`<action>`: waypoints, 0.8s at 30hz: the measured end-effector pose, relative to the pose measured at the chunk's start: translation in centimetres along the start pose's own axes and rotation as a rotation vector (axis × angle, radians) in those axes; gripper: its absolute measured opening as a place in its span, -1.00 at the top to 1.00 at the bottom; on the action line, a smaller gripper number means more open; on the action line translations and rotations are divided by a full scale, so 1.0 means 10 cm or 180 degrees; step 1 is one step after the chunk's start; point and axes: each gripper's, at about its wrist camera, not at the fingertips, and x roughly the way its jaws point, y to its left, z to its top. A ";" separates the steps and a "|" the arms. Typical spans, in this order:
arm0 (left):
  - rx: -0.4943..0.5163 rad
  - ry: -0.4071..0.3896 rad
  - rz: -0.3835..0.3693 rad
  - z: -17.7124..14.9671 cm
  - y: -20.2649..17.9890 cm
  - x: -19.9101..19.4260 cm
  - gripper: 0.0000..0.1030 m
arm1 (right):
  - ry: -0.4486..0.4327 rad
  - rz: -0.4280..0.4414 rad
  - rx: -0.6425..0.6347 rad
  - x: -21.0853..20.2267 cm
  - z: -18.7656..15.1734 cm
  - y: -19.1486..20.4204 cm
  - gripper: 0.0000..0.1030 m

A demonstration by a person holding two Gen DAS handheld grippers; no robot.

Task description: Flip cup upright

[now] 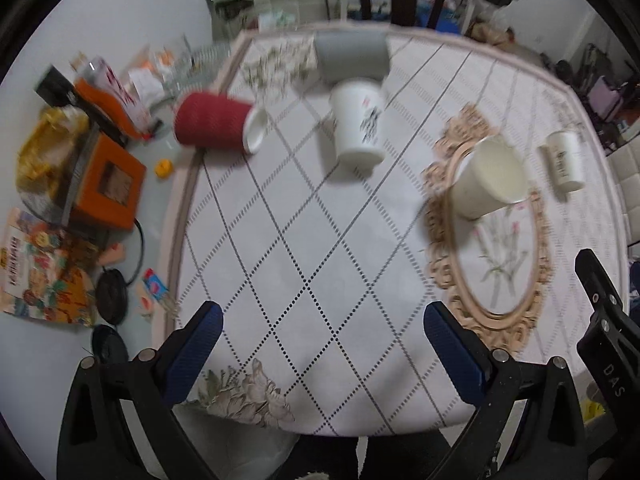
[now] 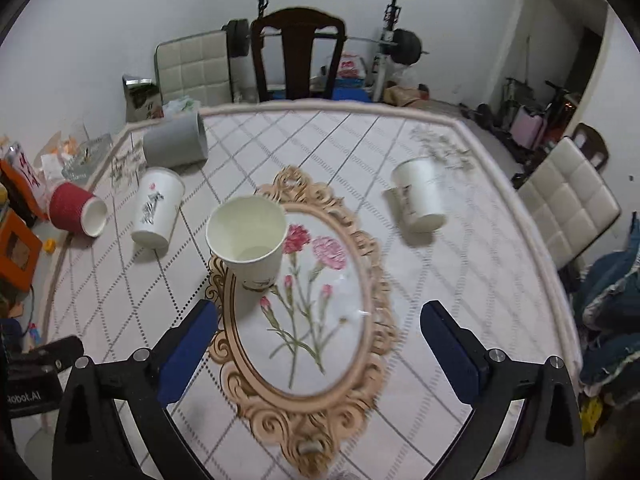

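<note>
A white paper cup [image 2: 247, 240] stands upright, mouth up, on the far left rim of the oval flower placemat [image 2: 308, 316]; it also shows in the left wrist view [image 1: 490, 178]. A red cup [image 1: 218, 128] [image 2: 78, 210], a grey cup [image 1: 352, 56] [image 2: 176, 142] and two white printed cups [image 1: 360, 122] [image 2: 420, 196] lie on their sides or mouth down. My left gripper [image 1: 322, 324] and right gripper [image 2: 318, 320] are both open and empty, held above the near table.
The round table [image 1: 280, 220] has a diamond-pattern cloth. Orange boxes [image 1: 108, 184], bags and cables lie on the floor at the left. A dark wooden chair [image 2: 298, 52] stands behind the table and a padded chair [image 2: 568, 204] at the right.
</note>
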 end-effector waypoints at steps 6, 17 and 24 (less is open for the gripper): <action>0.0006 -0.0414 -0.0053 -0.03 0.11 -0.69 -0.99 | -0.0143 -0.0022 0.0050 -0.81 0.15 -0.18 -1.00; -0.0108 -0.0897 -0.0045 -0.42 0.09 -1.61 -0.99 | -0.0374 0.0075 0.0001 -2.00 0.17 -0.45 -1.00; -0.0107 -0.1052 0.0000 -0.70 0.06 -1.98 -0.99 | -0.0416 0.0150 0.0017 -2.42 0.02 -0.62 -1.00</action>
